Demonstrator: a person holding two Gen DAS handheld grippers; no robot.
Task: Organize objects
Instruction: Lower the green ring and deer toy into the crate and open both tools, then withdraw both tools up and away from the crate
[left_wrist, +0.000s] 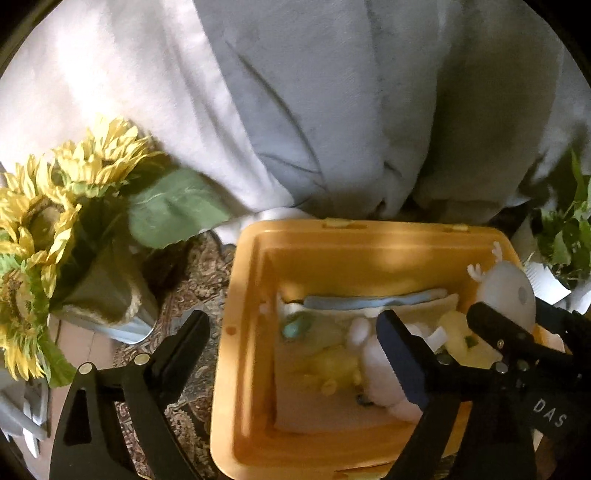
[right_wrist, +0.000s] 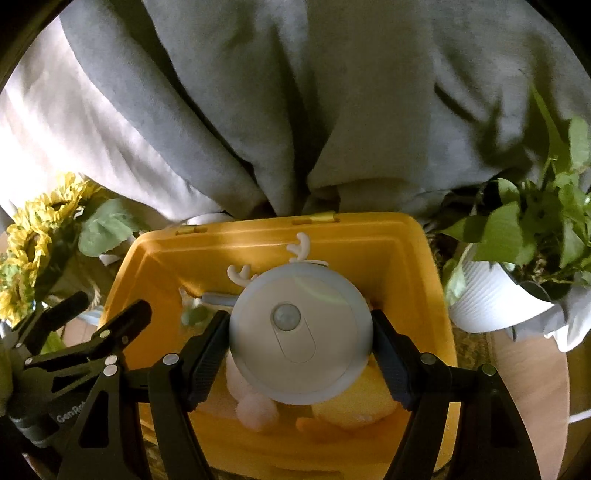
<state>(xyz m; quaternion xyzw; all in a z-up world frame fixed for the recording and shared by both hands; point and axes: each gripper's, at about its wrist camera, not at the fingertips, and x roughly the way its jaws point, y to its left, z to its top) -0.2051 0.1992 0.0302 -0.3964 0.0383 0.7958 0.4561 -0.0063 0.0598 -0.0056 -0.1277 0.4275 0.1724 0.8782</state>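
Pale grey plastic fills the right gripper (right_wrist: 299, 354): its fingers clamp the round antlered night light (right_wrist: 301, 332) from both sides, directly above the open yellow bin (right_wrist: 424, 240), so release means going straight down. The left gripper (left_wrist: 291, 347) hangs spread and empty over the bin's left wall, farther off; soft toys (left_wrist: 380, 373) below are blurred and partly hidden by the light.
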